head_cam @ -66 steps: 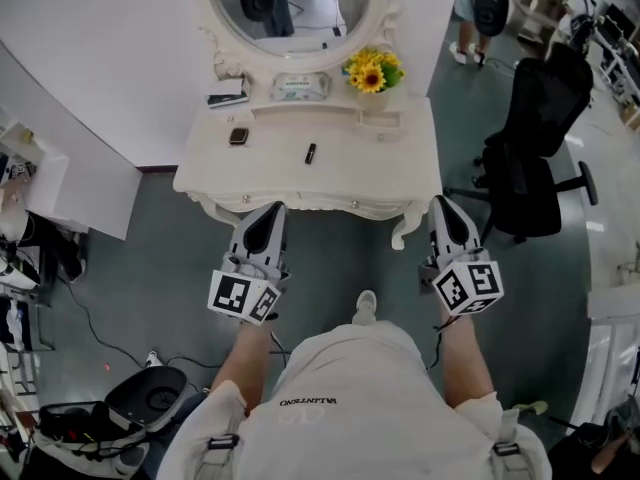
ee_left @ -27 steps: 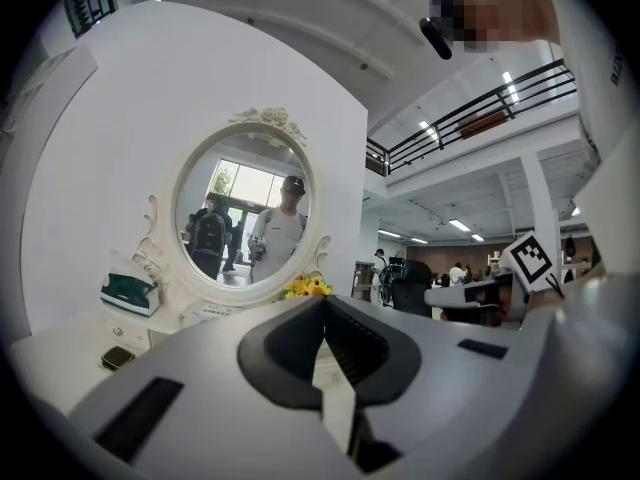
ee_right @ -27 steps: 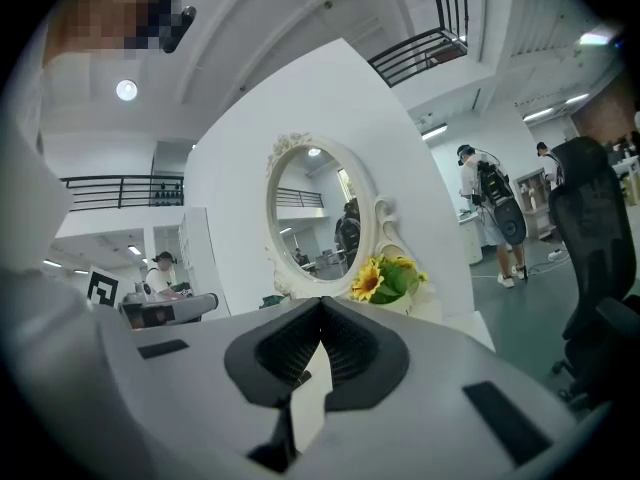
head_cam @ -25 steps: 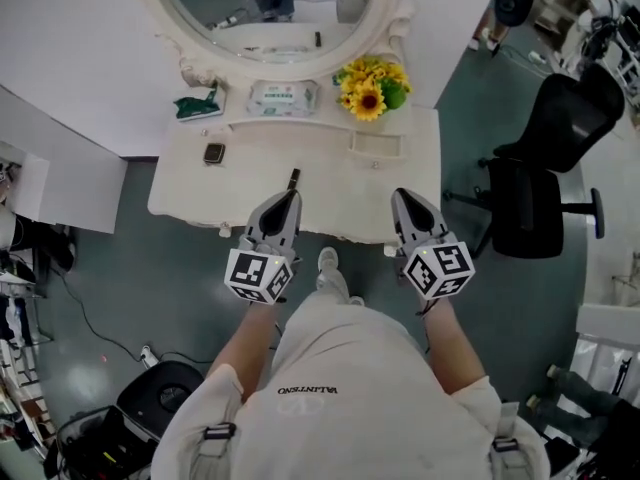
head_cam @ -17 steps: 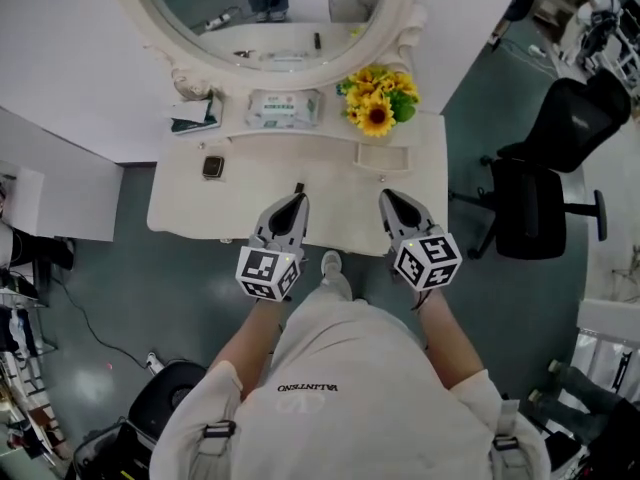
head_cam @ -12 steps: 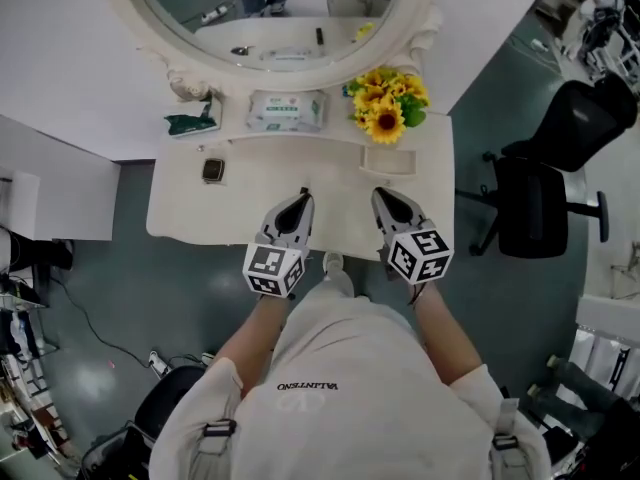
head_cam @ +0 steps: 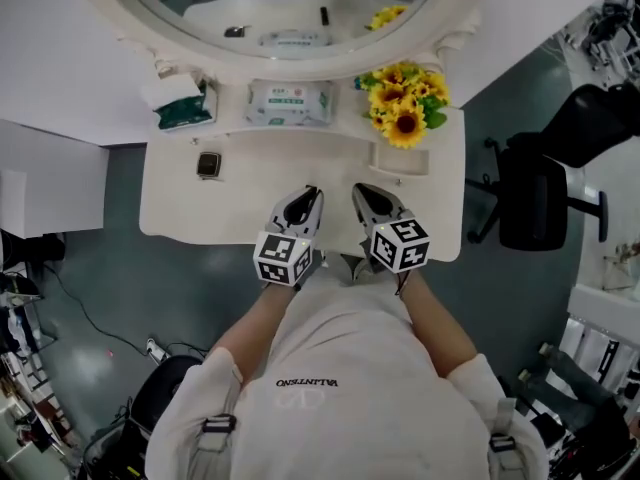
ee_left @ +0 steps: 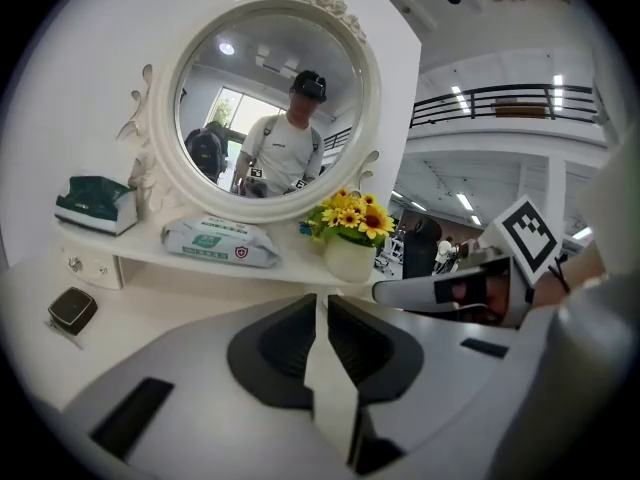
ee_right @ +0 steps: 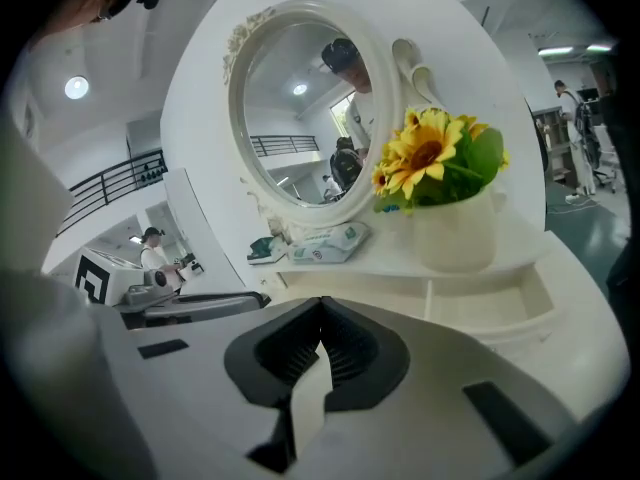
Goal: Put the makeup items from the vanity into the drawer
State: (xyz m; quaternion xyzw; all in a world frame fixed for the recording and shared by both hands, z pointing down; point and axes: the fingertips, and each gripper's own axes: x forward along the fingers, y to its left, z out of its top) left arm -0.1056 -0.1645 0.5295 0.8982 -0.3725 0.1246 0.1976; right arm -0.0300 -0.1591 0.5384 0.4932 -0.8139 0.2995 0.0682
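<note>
A small dark compact [head_cam: 208, 164] with a tag lies on the left of the cream vanity top [head_cam: 180, 208]; it also shows low left as the compact [ee_left: 72, 310]. A shallow open drawer [head_cam: 399, 158] sits under the flower pot, and the right gripper view has that drawer [ee_right: 500, 303] empty. My left gripper [head_cam: 311, 192] hovers over the middle of the top; its jaws [ee_left: 322, 298] are just opening from shut, with nothing between them. My right gripper [head_cam: 356, 188] is beside it, shut and empty [ee_right: 320, 301]. No black tube shows on the top; the left gripper covers that spot.
On the back shelf stand a tissue box [head_cam: 178, 98], a wipes pack [head_cam: 290, 101] and a pot of sunflowers [head_cam: 405, 108], under the oval mirror [head_cam: 270, 8]. A black office chair [head_cam: 540, 188] stands to the right of the vanity.
Both grippers have moved forward over the vanity top and closer together. The black tube seen ahead of the left gripper is now covered by it.
</note>
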